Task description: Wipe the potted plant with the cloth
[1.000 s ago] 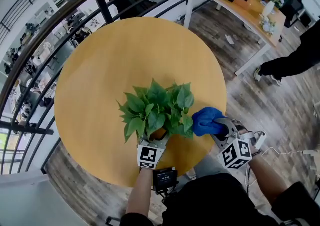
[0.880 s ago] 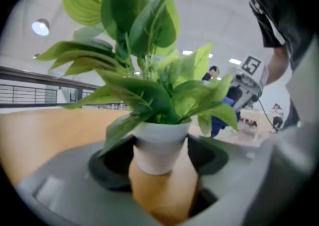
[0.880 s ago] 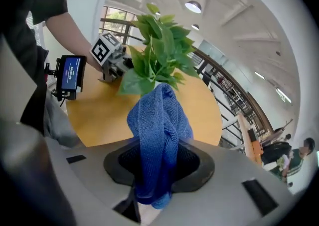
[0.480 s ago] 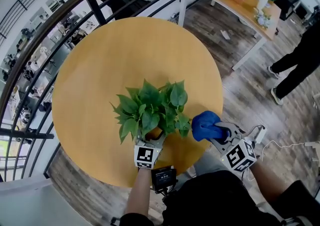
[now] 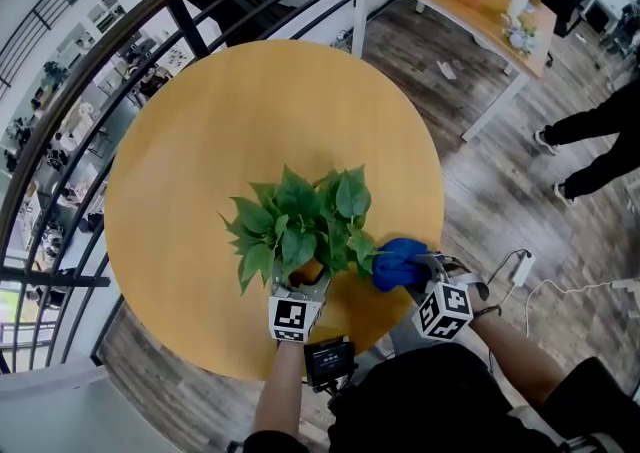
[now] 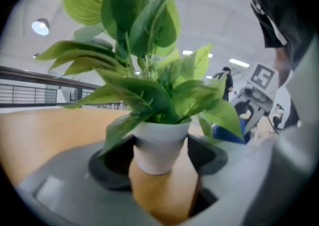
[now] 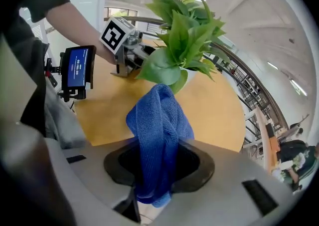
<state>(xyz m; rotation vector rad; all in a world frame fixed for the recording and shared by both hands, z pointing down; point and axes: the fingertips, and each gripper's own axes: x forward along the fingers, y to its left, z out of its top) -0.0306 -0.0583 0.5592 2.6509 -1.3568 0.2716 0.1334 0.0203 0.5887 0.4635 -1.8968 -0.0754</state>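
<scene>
the pot (image 6: pixel 160 139), likely light, is being clamped by the left gripper (image 6: pixel 160 159); the soft cloth (image 7: pixel 157 115) is being pinched by the right gripper (image 7: pixel 158 167).

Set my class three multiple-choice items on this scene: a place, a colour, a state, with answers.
1. Where does the potted plant stand? A on the round table; B on the floor; C on a chair.
2. What colour is the cloth? A red; B blue; C white.
3. The right gripper is: A open, empty; B shut on the cloth; C lying flat.
Key: 1A, it stands on the yellow tabletop; 2B, plainly blue in both views; 3B, its jaws pinch the cloth.
</scene>
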